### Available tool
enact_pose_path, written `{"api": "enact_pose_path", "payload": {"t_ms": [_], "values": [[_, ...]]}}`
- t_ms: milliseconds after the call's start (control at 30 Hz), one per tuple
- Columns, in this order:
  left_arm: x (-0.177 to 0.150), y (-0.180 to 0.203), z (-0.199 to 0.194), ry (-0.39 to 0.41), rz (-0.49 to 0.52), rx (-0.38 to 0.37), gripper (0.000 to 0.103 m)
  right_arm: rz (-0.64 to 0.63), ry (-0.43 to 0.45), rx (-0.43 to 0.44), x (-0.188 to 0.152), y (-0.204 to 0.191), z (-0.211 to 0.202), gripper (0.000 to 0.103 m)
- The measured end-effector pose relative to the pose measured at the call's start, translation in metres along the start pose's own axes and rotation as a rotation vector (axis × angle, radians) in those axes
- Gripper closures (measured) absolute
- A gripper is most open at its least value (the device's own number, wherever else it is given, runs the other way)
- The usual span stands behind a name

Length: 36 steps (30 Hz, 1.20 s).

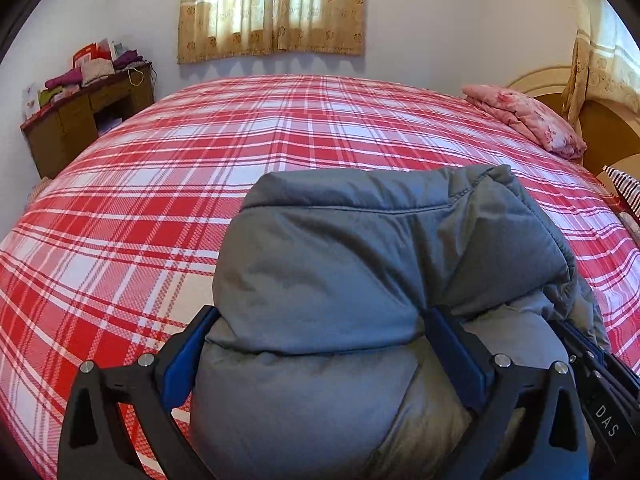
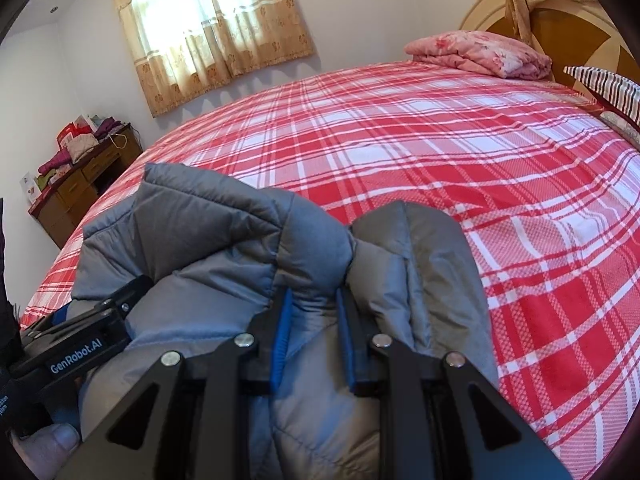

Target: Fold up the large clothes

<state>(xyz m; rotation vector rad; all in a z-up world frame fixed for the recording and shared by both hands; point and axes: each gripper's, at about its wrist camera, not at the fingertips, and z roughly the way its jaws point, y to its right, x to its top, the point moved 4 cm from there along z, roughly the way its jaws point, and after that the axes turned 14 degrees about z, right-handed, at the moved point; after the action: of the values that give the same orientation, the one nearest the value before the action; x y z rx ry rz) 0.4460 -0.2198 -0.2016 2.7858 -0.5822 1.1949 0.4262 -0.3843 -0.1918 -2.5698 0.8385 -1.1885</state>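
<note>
A puffy grey down jacket (image 1: 340, 260) lies bunched in a thick fold at the near edge of the red plaid bed (image 1: 140, 208). My left gripper (image 1: 320, 314) is spread wide, and the padded bundle bulges up between its blue pads (image 1: 182, 360) and fills the gap. In the right wrist view the same jacket (image 2: 224, 248) lies just ahead. My right gripper (image 2: 313, 294) is nearly closed, its blue pads pinching a narrow ridge of the grey fabric. Both grippers sit side by side, low over the bed.
The plaid bedspread (image 2: 480, 152) stretches far ahead. A folded pink quilt (image 2: 480, 54) and a striped pillow (image 2: 608, 88) lie by the wooden headboard (image 2: 560, 28). A cluttered wooden desk (image 1: 80, 120) stands at the far left wall. A thumb (image 2: 56, 444) shows at the lower left.
</note>
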Motion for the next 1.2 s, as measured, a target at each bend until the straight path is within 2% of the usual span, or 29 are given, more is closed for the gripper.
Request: {"api": "enact_pose_path", "payload": {"t_ms": [367,1200], "values": [[-0.002,0.004,0.008,-0.036,0.021,0.019,0.001,-0.021,-0.023,-0.036,-0.004,-0.001,0.008,0.080],[-0.005,0.003,0.018,-0.078,0.022,0.010,0.001,-0.076,-0.044,-0.104,-0.010,-0.009,0.016,0.080]]}}
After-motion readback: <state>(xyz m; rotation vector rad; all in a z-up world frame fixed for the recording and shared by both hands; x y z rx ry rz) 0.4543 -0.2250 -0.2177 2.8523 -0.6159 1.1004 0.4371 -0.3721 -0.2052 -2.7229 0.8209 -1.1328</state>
